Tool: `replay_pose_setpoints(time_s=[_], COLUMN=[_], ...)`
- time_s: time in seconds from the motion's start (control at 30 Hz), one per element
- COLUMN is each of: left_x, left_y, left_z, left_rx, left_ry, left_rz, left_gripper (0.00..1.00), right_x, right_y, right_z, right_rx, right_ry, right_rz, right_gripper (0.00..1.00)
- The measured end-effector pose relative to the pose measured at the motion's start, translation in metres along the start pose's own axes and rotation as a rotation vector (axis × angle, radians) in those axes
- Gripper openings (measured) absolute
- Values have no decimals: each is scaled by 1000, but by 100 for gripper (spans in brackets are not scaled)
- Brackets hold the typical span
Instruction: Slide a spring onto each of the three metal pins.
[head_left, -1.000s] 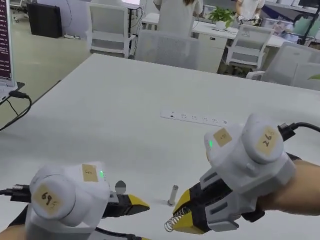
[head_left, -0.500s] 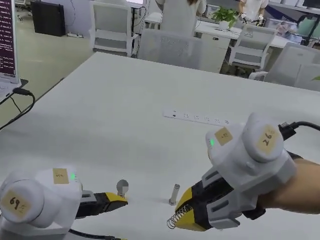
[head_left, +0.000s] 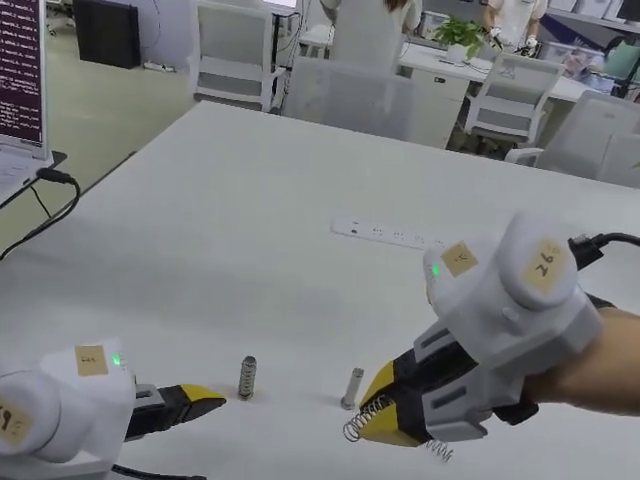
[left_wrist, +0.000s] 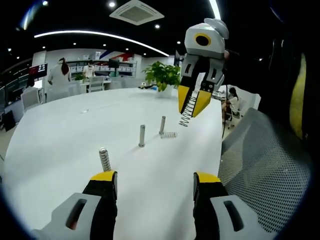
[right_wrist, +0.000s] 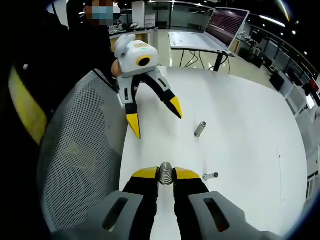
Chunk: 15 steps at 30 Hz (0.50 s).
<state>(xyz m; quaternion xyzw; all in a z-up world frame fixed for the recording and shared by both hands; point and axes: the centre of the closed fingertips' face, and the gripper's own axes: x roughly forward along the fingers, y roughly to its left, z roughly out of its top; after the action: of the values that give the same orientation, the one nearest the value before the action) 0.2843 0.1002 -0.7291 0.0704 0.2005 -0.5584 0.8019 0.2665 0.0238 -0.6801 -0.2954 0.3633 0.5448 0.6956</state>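
right tool (head_left: 380, 412) pinches a spring (head_left: 352, 428) at lower centre, aimed for the bare pin (head_left: 352, 388); left tool (left_wrist: 155, 176) gapes wide, keeping clear.

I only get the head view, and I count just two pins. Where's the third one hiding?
Observer: The left gripper view shows the third pin, bare and upright, standing past the other bare pin.
Operator: Is anything next to it?
Observer: Yes, a loose spring lies on the table right beside it.
Operator: Is the left tool open?
Observer: Its own view shows the left tool wide open, holding nothing.
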Motion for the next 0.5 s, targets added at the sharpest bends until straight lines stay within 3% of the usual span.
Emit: replay_pose_setpoints(time_s=[0.5], left_x=[-1], left_y=[-8], left_z=[-1], left_rx=[-4], left_ry=[-11], left_rz=[-3], left_gripper=[66], right_x=[-13], right_y=[-29], right_z=[0], right_rx=[16], right_ry=[28], right_rz=[-42], right_gripper=[9])
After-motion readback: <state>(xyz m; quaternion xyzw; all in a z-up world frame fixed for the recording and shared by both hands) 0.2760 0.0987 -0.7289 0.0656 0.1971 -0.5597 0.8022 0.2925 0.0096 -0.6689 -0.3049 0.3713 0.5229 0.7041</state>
